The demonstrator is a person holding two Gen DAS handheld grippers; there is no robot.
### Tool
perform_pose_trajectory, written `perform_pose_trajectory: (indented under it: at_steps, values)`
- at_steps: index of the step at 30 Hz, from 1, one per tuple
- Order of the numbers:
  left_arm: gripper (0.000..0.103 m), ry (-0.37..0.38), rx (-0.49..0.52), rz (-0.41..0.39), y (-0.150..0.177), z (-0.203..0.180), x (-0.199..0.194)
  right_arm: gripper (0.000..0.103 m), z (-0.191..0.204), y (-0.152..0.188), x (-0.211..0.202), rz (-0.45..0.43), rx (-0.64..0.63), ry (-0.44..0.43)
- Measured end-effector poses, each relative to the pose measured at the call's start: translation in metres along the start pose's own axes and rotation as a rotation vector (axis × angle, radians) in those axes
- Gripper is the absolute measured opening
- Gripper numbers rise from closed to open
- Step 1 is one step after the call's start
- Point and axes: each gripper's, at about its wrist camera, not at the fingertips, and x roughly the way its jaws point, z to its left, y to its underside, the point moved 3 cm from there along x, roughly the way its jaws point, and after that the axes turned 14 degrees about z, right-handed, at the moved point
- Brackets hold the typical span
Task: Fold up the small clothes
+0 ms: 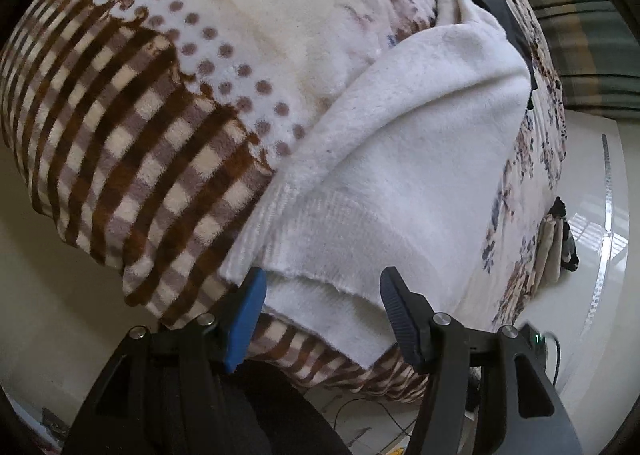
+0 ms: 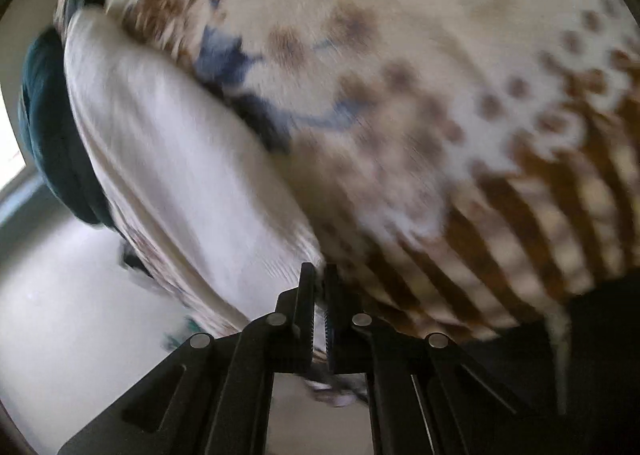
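Between our left gripper's [image 1: 322, 287] spread blue pads lies the ribbed hem of the white fleece garment [image 1: 420, 143]; its jaws stand wide apart and hold nothing, hovering just short of that edge. From there the garment runs away ahead of the fingers and slightly to their right, lying on the plush blanket [image 1: 132, 127], with a dark garment [image 1: 508, 27] peeking out beyond its far end. Our right gripper [image 2: 319, 295] looks nearly closed, jaws a sliver apart, and pale cloth seems to sit between the toothed pads, but the right wrist view is smeared with motion, so we cannot tell what it pinches, if anything. To do this step well, we judge the left gripper should come down over the hem so both layers showing there enter the gap, close firmly, and lift in step with the right so the fold line stays straight. As for materials, the garment is thick, soft, fuzzy pile with a tighter knitted band at the hem; it should bunch rather than crease sharply, so a deep bite will likely serve better than a fingertip nip. Under it, the blanket is velvety too, checked brown and cream to the left of our left fingers, dotted and flowered farther ahead, and may drag against the fleece.
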Motion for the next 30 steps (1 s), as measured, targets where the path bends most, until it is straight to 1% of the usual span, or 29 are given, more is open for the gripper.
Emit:
perform_pose_trajectory:
  at_steps: [1, 4, 5, 6, 8, 9, 10, 11, 12, 13, 15, 17, 20, 21, 22, 23, 24, 25, 26, 27, 28, 29, 30]
  values:
    - [0.057, 0.000, -0.003, 0.000, -0.003, 0.001, 0.002, 0.003, -0.006, 0.013, 0.002, 0.005, -0.018, 0.054]
    - [0.057, -0.021, -0.002, 0.009, -0.018, 0.007, 0.014, 0.003, -0.018, 0.041, 0.015, 0.032, -0.048, 0.131]
    - [0.057, -0.041, 0.011, 0.017, -0.025, 0.008, 0.019, 0.003, -0.019, 0.046, 0.020, 0.035, -0.056, 0.144]
    - [0.057, -0.078, 0.028, 0.025, -0.032, 0.009, 0.024, 0.002, -0.020, 0.050, 0.025, 0.035, -0.068, 0.163]
    - [0.055, -0.140, 0.066, 0.036, -0.043, 0.009, 0.033, 0.003, -0.019, 0.052, 0.030, 0.012, -0.073, 0.199]
    - [0.048, -0.172, 0.085, 0.025, -0.047, 0.009, 0.033, 0.003, -0.018, 0.053, 0.036, 0.013, -0.070, 0.206]
    - [0.013, -0.176, 0.109, 0.001, -0.050, 0.007, 0.030, 0.003, -0.016, 0.054, 0.041, 0.005, -0.065, 0.224]
    - [0.006, -0.169, 0.122, -0.009, -0.051, 0.005, 0.026, 0.003, -0.013, 0.053, 0.041, -0.003, -0.065, 0.238]
    - [0.005, -0.162, 0.134, -0.027, -0.051, 0.003, 0.018, 0.003, -0.009, 0.054, 0.042, -0.004, -0.067, 0.251]
    - [0.005, -0.144, 0.150, -0.061, -0.050, 0.002, 0.006, 0.002, -0.006, 0.056, 0.046, -0.011, -0.071, 0.282]
    - [0.005, -0.116, 0.159, -0.079, -0.047, 0.004, -0.007, 0.002, 0.001, 0.061, 0.048, -0.007, -0.083, 0.325]
    - [0.000, -0.103, 0.163, -0.089, -0.047, 0.009, -0.018, 0.002, 0.007, 0.065, 0.056, -0.004, -0.091, 0.366]
    - [0.000, -0.099, 0.153, -0.101, -0.055, 0.023, -0.030, 0.002, 0.017, 0.075, 0.078, 0.016, -0.084, 0.385]
    - [0.000, -0.111, 0.146, -0.096, -0.060, 0.031, -0.030, 0.002, 0.020, 0.079, 0.085, 0.021, -0.089, 0.383]
    - [0.000, -0.146, 0.134, -0.097, -0.065, 0.038, -0.027, 0.002, 0.024, 0.083, 0.091, 0.033, -0.096, 0.373]
    - [0.000, -0.176, 0.135, -0.081, -0.069, 0.041, -0.022, 0.002, 0.028, 0.088, 0.099, 0.040, -0.107, 0.380]
    - [0.000, -0.188, 0.139, -0.046, -0.075, 0.045, -0.017, 0.002, 0.032, 0.089, 0.106, 0.041, -0.122, 0.394]
    - [0.000, -0.189, 0.136, -0.030, -0.078, 0.046, -0.016, 0.002, 0.035, 0.088, 0.114, 0.053, -0.134, 0.408]
    - [0.000, -0.182, 0.143, -0.016, -0.082, 0.045, -0.016, 0.003, 0.035, 0.084, 0.124, 0.045, -0.145, 0.446]
    - [0.003, -0.177, 0.161, 0.004, -0.087, 0.038, -0.016, 0.004, 0.038, 0.076, 0.132, 0.024, -0.179, 0.506]
    - [0.009, -0.184, 0.176, 0.014, -0.093, 0.031, -0.018, 0.005, 0.044, 0.070, 0.139, 0.036, -0.217, 0.540]
    - [0.013, -0.183, 0.198, 0.020, -0.098, 0.020, -0.021, 0.008, 0.053, 0.064, 0.143, 0.056, -0.213, 0.523]
    - [0.030, -0.162, 0.232, 0.018, -0.105, 0.005, -0.026, 0.017, 0.059, 0.062, 0.141, 0.071, -0.199, 0.492]
